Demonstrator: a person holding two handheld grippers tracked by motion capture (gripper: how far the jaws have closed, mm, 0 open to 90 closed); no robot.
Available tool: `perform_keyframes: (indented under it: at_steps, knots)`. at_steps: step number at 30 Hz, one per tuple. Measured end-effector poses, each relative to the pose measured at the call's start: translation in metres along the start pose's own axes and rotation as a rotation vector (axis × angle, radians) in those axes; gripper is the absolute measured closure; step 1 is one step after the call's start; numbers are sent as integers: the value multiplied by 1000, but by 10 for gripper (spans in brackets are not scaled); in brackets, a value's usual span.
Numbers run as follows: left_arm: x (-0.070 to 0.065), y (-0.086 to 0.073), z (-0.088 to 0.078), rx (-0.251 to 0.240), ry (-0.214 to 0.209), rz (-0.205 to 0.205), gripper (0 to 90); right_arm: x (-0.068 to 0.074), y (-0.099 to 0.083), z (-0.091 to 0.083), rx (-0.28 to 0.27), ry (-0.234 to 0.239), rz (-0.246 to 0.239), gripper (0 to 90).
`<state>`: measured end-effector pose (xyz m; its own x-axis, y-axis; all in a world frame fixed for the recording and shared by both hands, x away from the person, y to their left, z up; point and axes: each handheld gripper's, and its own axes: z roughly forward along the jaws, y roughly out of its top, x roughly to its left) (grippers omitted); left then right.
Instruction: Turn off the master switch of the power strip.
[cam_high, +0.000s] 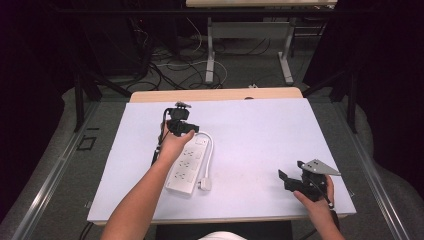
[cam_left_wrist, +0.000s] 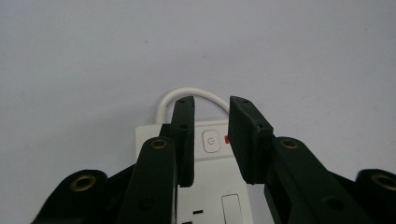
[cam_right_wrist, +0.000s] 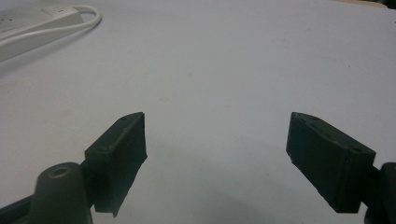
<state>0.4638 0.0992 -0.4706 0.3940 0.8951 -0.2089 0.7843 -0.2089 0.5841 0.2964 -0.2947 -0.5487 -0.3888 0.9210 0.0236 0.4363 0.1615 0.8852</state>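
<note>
Hovering over the far end of the power strip (cam_high: 187, 162), the left gripper (cam_high: 181, 126) points down at the power button (cam_left_wrist: 211, 141); its jaws stand narrowly apart, with the button and a red light (cam_left_wrist: 226, 139) seen in the gap between them, and nothing is clamped; whether the pads touch the strip cannot be told. The strip lies left of centre on the tabletop (cam_high: 260, 135), long axis running from the near edge toward the far edge; its white cable (cam_high: 212, 150) loops off the far end and runs back along the right side to a plug (cam_high: 205, 184) lying beside the near end. The right gripper (cam_high: 295, 182) sits near the near right corner, well apart from the strip; its jaws stand wide apart over bare tabletop, holding nothing.
</note>
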Motion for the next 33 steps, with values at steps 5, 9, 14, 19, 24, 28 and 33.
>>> perform_keyframes:
  at_steps: [5, 9, 14, 19, 24, 28, 33]
  knots:
    - [-2, -1, 8, 26, -8, -4, 754, 1, 0, 1, 0, 2, 2, 193]
    - [-4, -3, 14, 38, -5, -3, 776, 1, 0, 1, 1, 3, 1, 193]
    - [-6, -6, 21, 61, -1, 2, 813, 0, 0, 1, 1, 7, 3, 193]
    - [-8, -7, 26, 84, -1, 21, 849, 1, 0, 1, 2, 8, 0, 193]
    - [-11, -8, 31, 104, 12, 32, 889, 0, 0, 1, 1, 8, 0, 193]
    - [-11, -9, 34, 115, 13, 32, 896, 0, 0, 1, 1, 9, -2, 193]
    - [-11, -11, 40, 133, 24, 27, 896, 0, 0, 1, 2, 7, -2, 193]
